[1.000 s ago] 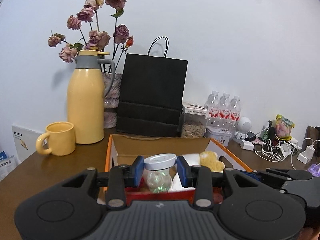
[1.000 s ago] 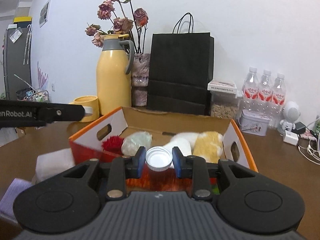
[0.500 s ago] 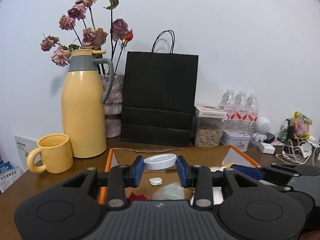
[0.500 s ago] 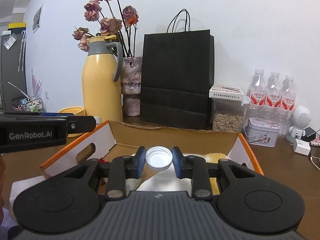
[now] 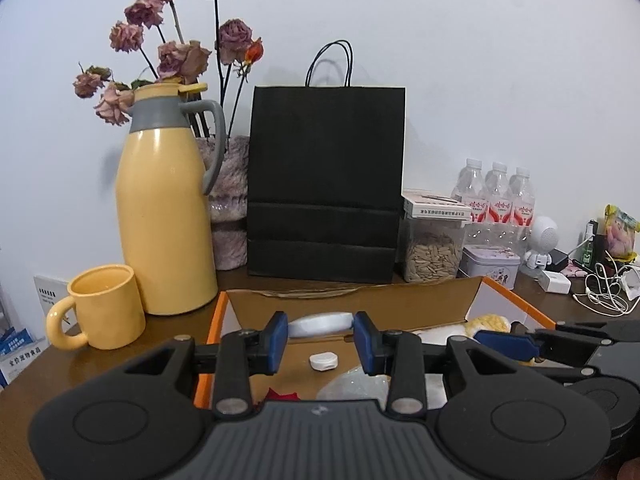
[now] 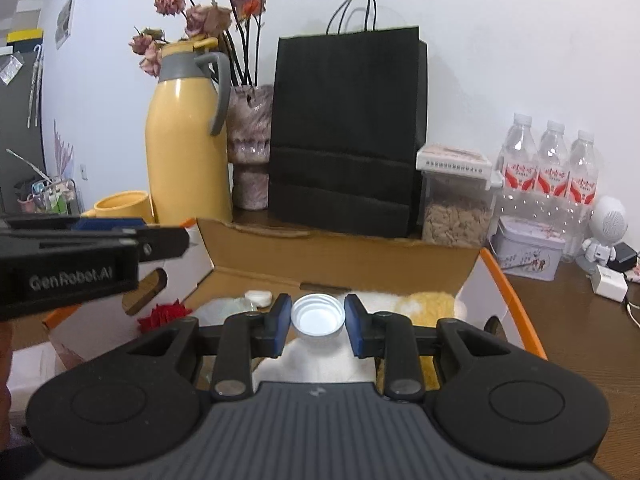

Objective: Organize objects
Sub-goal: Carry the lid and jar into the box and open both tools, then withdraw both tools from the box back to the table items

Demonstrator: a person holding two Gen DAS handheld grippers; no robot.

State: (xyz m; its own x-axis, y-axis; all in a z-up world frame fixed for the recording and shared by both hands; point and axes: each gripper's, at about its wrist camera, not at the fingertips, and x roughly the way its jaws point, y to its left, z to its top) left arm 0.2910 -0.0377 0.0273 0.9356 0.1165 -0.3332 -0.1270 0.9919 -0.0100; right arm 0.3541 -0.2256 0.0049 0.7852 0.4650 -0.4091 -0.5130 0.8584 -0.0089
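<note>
Cardboard box [image 6: 340,256] mid-frame. Risk: white bottle cap [image 6: 318,315] clamped in right gripper [image 6: 318,320], lidded jar [image 5: 320,324] clamped in left gripper [image 5: 320,338]; either slips, lands outside.

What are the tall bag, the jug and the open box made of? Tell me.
Tall bag: matte black paper by its look, with sharp creases and thin cord handles. Jug: glossy yellow body, plastic or coated metal, highlights leave it open; grey collar and handle. Open box: corrugated cardboard, with raw brown inner walls and printed orange edges.
</note>
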